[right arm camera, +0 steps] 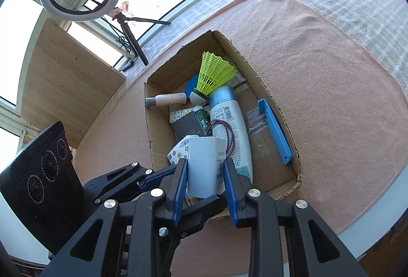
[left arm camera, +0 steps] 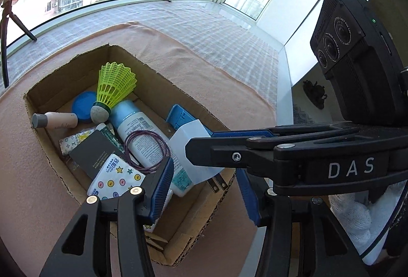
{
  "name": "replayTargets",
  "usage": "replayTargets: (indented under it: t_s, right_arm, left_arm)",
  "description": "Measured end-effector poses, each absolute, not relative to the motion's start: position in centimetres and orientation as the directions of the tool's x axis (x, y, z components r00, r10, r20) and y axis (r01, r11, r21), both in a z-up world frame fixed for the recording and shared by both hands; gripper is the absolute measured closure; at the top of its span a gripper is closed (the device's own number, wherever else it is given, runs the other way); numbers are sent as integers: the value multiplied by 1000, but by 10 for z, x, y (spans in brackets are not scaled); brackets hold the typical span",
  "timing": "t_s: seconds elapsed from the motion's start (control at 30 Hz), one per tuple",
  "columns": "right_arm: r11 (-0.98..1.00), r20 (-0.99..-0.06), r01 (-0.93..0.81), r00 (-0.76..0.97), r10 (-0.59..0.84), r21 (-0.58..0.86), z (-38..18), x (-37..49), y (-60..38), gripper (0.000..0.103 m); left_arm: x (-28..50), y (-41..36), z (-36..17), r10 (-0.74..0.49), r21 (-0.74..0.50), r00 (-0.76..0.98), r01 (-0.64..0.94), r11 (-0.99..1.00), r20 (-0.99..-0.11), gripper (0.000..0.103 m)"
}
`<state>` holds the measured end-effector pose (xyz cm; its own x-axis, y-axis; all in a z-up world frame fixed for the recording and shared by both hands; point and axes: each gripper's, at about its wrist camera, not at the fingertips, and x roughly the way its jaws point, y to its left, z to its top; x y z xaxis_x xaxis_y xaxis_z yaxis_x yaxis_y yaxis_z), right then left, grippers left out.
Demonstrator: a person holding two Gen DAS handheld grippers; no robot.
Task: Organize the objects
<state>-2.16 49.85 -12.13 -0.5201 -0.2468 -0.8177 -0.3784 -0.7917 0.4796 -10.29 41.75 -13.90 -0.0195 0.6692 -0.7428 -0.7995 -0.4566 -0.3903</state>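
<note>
Charger held over the box, about to go in

The right gripper (right arm camera: 205, 181) had its jaws closed on the white charger (right arm camera: 202, 166), prongs toward the near wall of the box (left arm camera: 178, 231), low enough to drop among the bottle (left arm camera: 139, 134), shuttlecock (left arm camera: 114, 86) and tissue pack (left arm camera: 114, 181). The left gripper (left arm camera: 201, 190) stood beside it over the box, jaws wide and empty, probably clear of the release.
</note>
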Motion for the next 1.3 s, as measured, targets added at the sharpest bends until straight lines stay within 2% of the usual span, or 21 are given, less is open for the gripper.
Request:
replayTargets:
  t_s: [0.03,0.07,0.1,0.13,0.77,1.3]
  right_arm:
    - [-804,-832,-393,-512,-212,447,-120,-21,500,64]
    - [-811,-837,-404,-517,-179,423,-118,-19,501,54]
    - [-814,-833,-407,-529,-160,415,-116,-17,503,48]
    - [-812,-829,-409,-538,-155,417,-114,-14,505,46]
    - [-822,-825,-389,-542,-160,415,-105,-13,493,46]
    - [-891,-828,-295,-543,-142,346,-92,-41,422,46]
  left_arm:
    - [-103,418,-140,655,-378,-30,-796,-473,-755,17]
    - [-103,418,-140,648,-369,-41,-794,-484,-760,16]
    - [-103,417,-140,646,-369,-41,-793,-486,-762,16]
    - [-103,417,-141,643,-368,-41,-791,-488,-765,16]
    - [-107,383,-130,629,-359,-94,-751,-554,-772,16]
    - [-119,268,-107,543,-279,-266,-634,-721,-797,15]
